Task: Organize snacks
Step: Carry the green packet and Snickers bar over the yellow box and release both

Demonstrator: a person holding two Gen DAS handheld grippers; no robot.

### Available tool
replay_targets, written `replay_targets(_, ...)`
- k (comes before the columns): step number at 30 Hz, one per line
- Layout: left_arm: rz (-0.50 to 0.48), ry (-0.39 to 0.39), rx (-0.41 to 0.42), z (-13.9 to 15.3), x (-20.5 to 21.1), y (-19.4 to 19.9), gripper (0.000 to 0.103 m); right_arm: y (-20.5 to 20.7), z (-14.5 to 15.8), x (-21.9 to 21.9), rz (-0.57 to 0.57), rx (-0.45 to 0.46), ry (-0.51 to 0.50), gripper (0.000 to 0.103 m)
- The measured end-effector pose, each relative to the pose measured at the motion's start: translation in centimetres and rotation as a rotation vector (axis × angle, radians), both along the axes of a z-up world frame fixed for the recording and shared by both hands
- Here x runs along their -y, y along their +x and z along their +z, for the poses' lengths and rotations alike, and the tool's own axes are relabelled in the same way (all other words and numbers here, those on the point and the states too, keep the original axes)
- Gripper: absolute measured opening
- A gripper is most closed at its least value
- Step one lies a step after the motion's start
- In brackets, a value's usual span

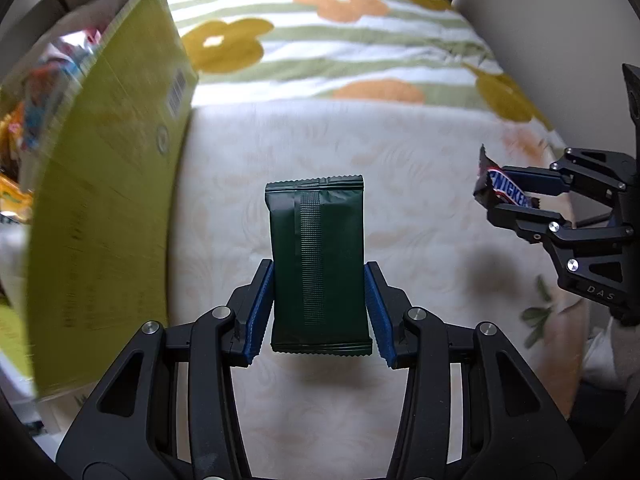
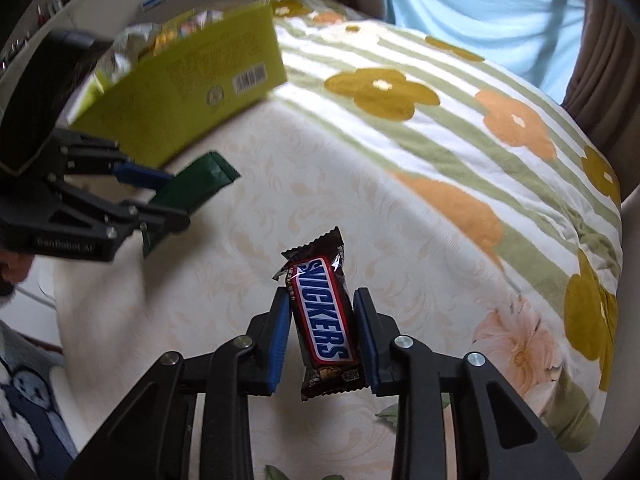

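Note:
My left gripper (image 1: 319,268) is shut on a dark green snack packet (image 1: 318,252) and holds it above the bed, just right of a yellow-green cardboard box (image 1: 108,184). My right gripper (image 2: 323,298) is shut on a Snickers bar (image 2: 324,316), also held above the bed. In the left wrist view the right gripper (image 1: 492,196) with the Snickers bar (image 1: 506,194) is at the far right. In the right wrist view the left gripper (image 2: 170,196) with the green packet (image 2: 196,188) is at the left, below the box (image 2: 192,88), which holds several snack packs (image 2: 132,44).
The bed has a cream patterned cover (image 1: 400,184) in front and a striped quilt with orange and mustard flowers (image 2: 440,128) behind. Colourful snack wrappers (image 1: 44,76) show inside the box. A light blue curtain (image 2: 480,12) hangs at the back.

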State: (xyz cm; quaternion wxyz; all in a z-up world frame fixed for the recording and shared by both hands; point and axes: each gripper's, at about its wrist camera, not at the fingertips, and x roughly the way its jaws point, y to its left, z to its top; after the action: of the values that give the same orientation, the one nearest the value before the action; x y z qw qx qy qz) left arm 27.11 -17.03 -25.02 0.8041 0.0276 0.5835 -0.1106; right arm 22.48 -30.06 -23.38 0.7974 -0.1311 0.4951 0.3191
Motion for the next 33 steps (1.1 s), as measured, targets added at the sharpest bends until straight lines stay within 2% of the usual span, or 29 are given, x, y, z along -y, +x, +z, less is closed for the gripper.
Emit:
replay_targets(9, 0.057, -0.088, 0.138, 8.0, -1.9, -0.8, 0.041, 0.9, 7.7, -1.5, -0.066, 0.060, 0.109, 0.029)
replay_targets(16, 0.089, -0.109, 0.255, 13.8, -6.7, -0.8, 0.041, 1.7, 13.2, -5.1, -0.115, 0.125, 0.148, 0.029)
replay_targets(20, 0.101, -0.117, 0.280, 15.2, -10.6, -0.3, 0.041, 1.7, 15.4, -8.0, -0.125, 0.157, 0.161, 0.029)
replay_targets(24, 0.110, -0.120, 0.268, 15.7, -15.3, 0.3, 0.041, 1.8, 16.7, -12.0, -0.148, 0.168, 0.188, 0.029)
replay_targets(33, 0.072, -0.098, 0.211, 14.1, -25.0, 3.3, 0.041, 2.4, 16.5, -21.6, -0.192, 0.150, 0.215, 0.029)
